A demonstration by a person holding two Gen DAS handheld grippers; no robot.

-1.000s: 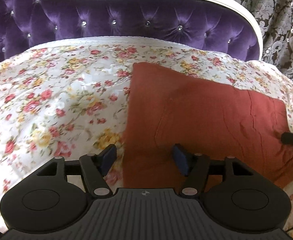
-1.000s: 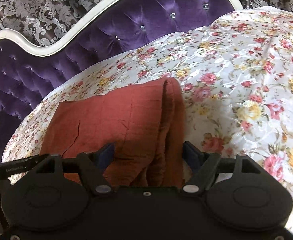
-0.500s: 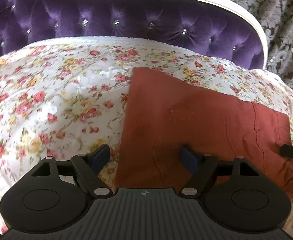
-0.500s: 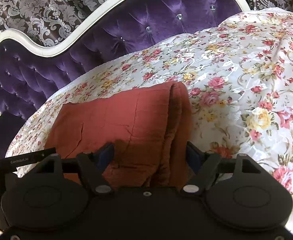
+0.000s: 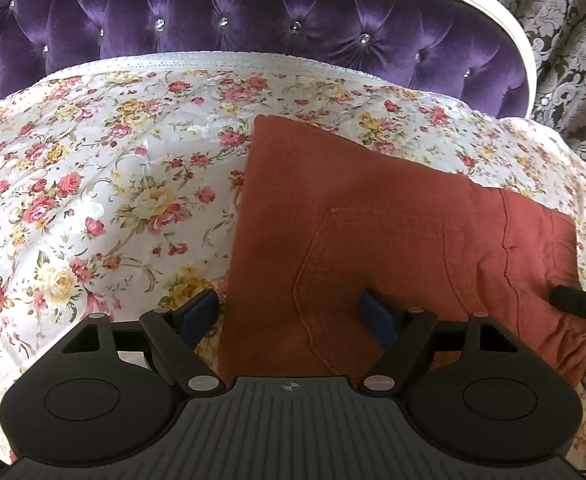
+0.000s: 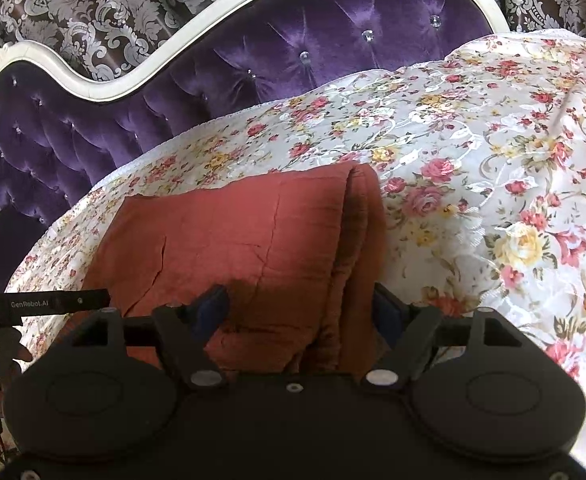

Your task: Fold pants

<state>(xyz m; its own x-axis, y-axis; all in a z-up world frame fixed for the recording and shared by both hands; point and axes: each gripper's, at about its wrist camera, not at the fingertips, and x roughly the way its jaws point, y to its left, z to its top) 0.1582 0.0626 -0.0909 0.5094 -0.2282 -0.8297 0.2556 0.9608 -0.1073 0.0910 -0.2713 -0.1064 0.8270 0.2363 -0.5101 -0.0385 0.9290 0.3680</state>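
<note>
The rust-red pants (image 5: pixel 373 232) lie folded into a flat rectangle on the floral bedspread (image 5: pixel 93 184), a back pocket facing up. In the right wrist view the pants (image 6: pixel 233 240) show their stacked folded edge on the right side. My left gripper (image 5: pixel 289 316) is open and empty, held above the pants' near left edge. My right gripper (image 6: pixel 301 312) is open and empty, above the near end with the folded edge between its fingers. The tip of the right gripper (image 5: pixel 577 304) shows at the right edge of the left wrist view.
A purple tufted headboard (image 5: pixel 253 24) with a white frame stands behind the bed. Patterned curtains (image 6: pixel 93 4) hang behind it. The bedspread spreads to the left of the pants (image 5: pixel 73 220) and to their right (image 6: pixel 513 180).
Both grippers have drawn back and up from the pants. The left one has opened a little wider. The pants have not moved.
</note>
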